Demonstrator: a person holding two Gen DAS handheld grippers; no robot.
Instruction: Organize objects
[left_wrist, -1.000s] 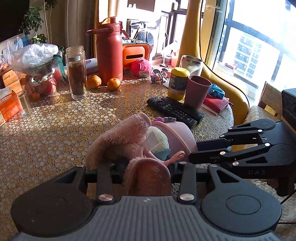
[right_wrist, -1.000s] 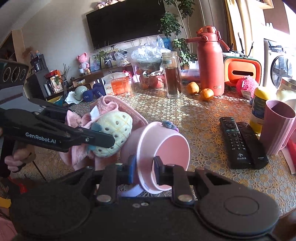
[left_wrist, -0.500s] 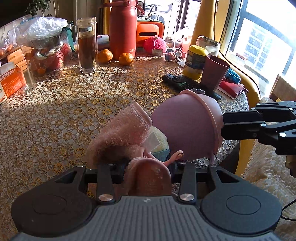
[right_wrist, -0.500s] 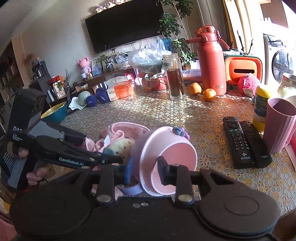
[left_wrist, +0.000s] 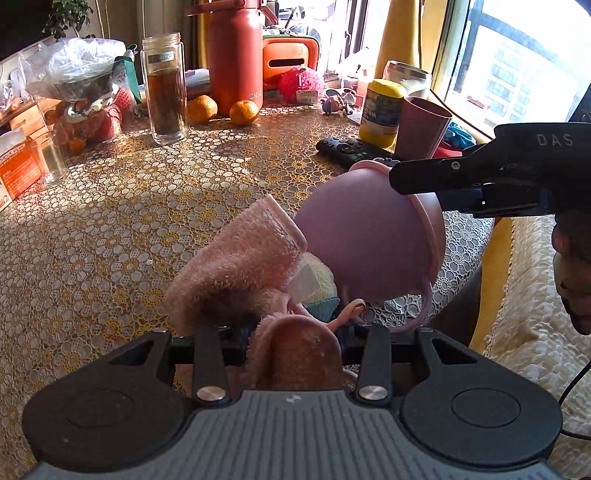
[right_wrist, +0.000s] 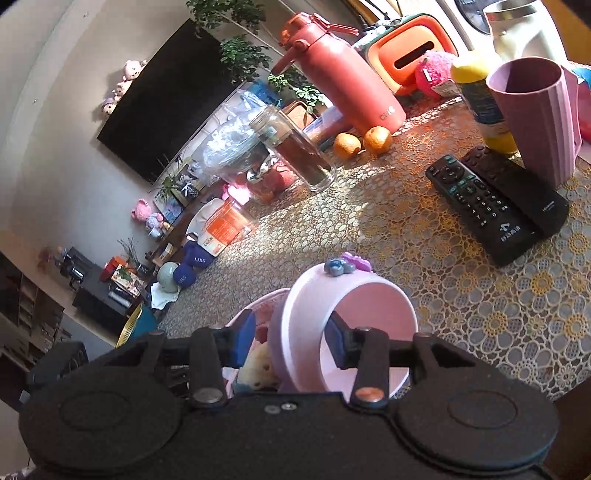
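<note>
From my left wrist camera, my left gripper (left_wrist: 291, 328) is clenched on the pink plush toy (left_wrist: 240, 269), held above the lace tablecloth (left_wrist: 122, 229). The pink bowl (left_wrist: 369, 236) is just beside it, tilted, held by my right gripper (left_wrist: 413, 181).

From my right wrist camera, my right gripper (right_wrist: 291, 339) pinches the wall of the pink bowl (right_wrist: 365, 328), one finger inside and one outside. The two remotes (right_wrist: 495, 206) lie near.

Left wrist view looks level across the table (left_wrist: 110, 221) toward the window; right wrist view, rolled sideways, faces the television wall. Both closely share the pink bowl (left_wrist: 369, 236) and remotes (right_wrist: 491, 206).
</note>
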